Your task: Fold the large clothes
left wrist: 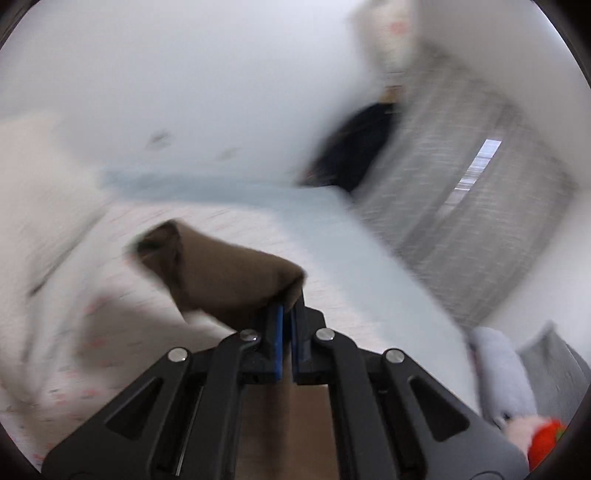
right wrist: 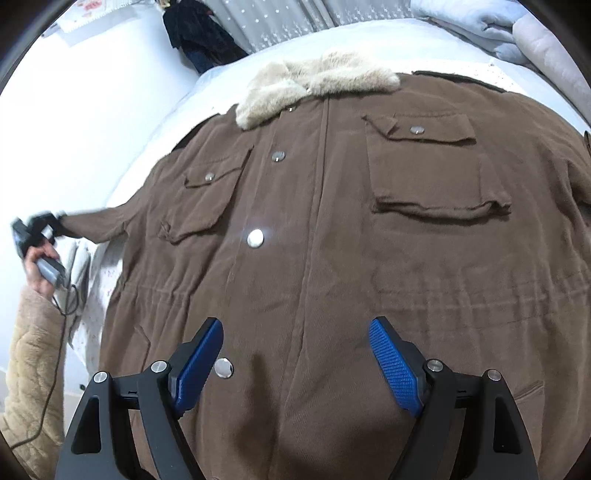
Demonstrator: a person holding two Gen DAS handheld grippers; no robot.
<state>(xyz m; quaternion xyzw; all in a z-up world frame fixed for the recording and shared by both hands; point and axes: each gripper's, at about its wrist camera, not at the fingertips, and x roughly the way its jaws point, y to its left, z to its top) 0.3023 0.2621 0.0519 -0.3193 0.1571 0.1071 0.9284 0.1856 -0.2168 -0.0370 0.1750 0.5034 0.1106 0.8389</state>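
A brown coat (right wrist: 332,240) with a cream fur collar (right wrist: 314,83) lies front-up across the bed (right wrist: 177,107), filling mid-frame. The right tool (right wrist: 295,360) hovers released at lower centre. At left edge, the left tool (right wrist: 38,230) grasps what seems the sleeve cuff (left wrist: 221,277)

White bed (right wrist: 295,48) under a spread brown coat (right wrist: 332,240), folded blankets (right wrist: 517,33) alongside.

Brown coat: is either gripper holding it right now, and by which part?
The left gripper is shut on the brown coat, pinching the cuff end of its sleeve. The right gripper is open above the coat's lower front, holding nothing.
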